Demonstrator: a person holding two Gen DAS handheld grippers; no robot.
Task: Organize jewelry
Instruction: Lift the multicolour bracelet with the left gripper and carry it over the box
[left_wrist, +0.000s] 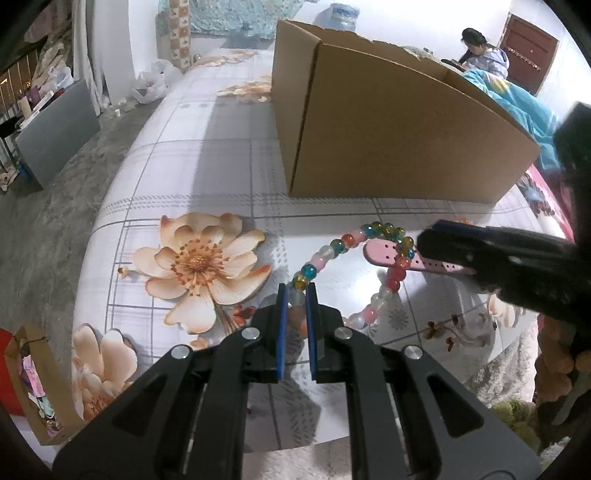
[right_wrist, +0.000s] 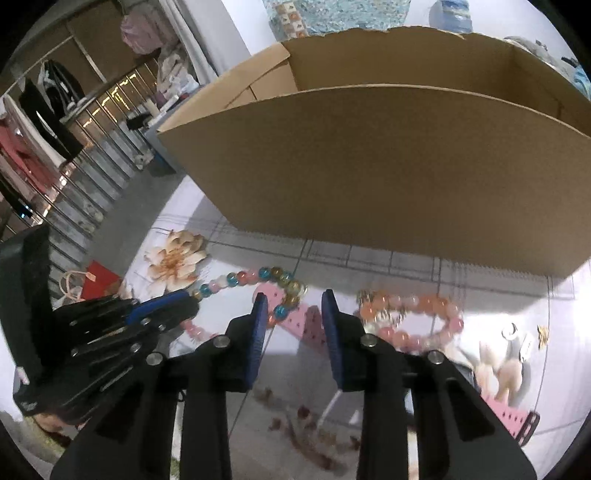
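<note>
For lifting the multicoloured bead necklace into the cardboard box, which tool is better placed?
Left. The left tool is already shut on the bead necklace in front of the cardboard box. The right tool is open around the pink strap, gripping nothing.

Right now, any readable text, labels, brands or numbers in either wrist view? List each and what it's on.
None readable.
Cardboard box: plain walls, no print visible.
Water jug behind the box: a label band, too blurred to read.
Pink strap: only punched holes, no markings.
Small tag by the ring: too small and blurred to read.
</note>
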